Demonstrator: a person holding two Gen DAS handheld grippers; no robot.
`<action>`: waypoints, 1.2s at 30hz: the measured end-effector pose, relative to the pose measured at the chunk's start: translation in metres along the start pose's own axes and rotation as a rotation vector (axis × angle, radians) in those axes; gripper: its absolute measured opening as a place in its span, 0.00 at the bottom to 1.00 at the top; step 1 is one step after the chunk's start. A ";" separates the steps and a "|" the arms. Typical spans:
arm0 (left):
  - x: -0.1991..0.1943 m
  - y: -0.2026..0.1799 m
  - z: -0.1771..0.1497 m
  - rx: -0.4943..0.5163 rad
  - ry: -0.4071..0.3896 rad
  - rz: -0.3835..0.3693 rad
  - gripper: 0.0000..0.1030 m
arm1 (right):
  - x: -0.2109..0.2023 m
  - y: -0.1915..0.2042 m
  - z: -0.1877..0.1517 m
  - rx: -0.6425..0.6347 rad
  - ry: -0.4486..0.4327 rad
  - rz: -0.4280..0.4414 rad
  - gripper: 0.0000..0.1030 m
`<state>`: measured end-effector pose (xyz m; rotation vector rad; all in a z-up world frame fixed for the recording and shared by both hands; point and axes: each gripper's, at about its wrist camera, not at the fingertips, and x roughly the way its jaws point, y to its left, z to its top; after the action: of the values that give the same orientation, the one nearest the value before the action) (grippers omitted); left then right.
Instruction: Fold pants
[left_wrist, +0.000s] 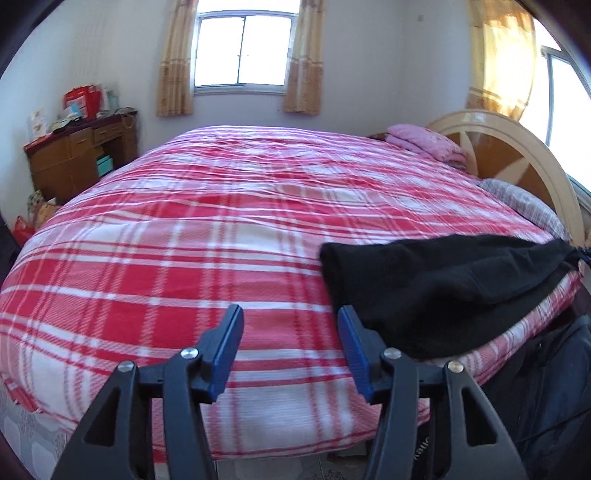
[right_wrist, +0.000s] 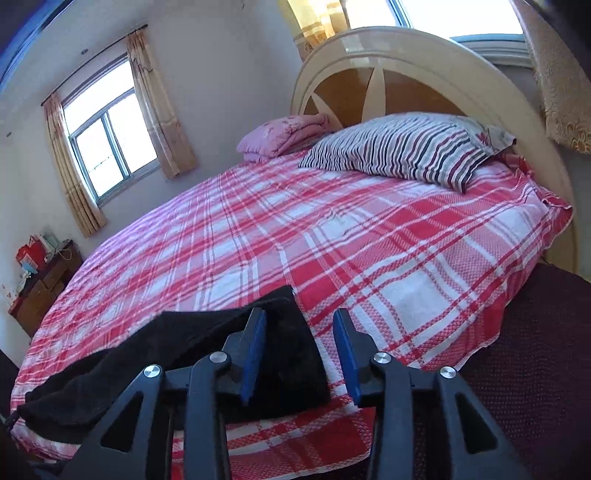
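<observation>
Nearest in each wrist view is the tool itself. The left tool (left_wrist: 291, 325) has its blue-padded fingers spread moderately apart with nothing between them; only the plaid bed cover shows in the gap. The right tool (right_wrist: 299, 328) is parted a little less, also empty, its left finger overlapping the cloth's edge in the view, though contact cannot be confirmed.

Just beyond lie the black, soft, fleece-like pants (left_wrist: 436, 288), a flattened dark bundle resting on the near edge of the bed with the red-and-white plaid cover (left_wrist: 184, 240). Their long axis runs along that near edge, roughly crosswise to both tools. From the left tool they lie to the right, with one end just beside its right finger; from the right tool the pants (right_wrist: 177, 350) lie to the left and slightly below, the squared end close in front of its left finger. So each tool sits near one end of the garment, the pants stretched between them, and the right one looks the closer.

Both tools point forward and downward over the bed edge, at a moderate tilt.

Farther off sit a grey-striped pillow (right_wrist: 406, 151), a folded pink quilt (right_wrist: 284, 136) and the cream arched headboard (right_wrist: 406, 55).
</observation>
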<state>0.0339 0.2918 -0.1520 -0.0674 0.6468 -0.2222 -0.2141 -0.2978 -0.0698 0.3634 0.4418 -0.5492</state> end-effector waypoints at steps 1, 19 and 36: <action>-0.001 0.005 0.003 -0.030 -0.004 0.000 0.55 | -0.002 0.008 0.002 -0.019 -0.017 -0.003 0.39; 0.081 -0.048 0.039 -0.041 0.175 -0.088 0.37 | 0.065 0.278 -0.027 -0.642 0.047 0.415 0.43; 0.078 -0.044 0.046 -0.093 0.194 -0.058 0.08 | 0.101 0.307 -0.062 -0.621 0.168 0.504 0.43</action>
<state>0.1137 0.2307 -0.1556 -0.1554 0.8493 -0.2565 0.0193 -0.0685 -0.1064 -0.0846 0.6319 0.1219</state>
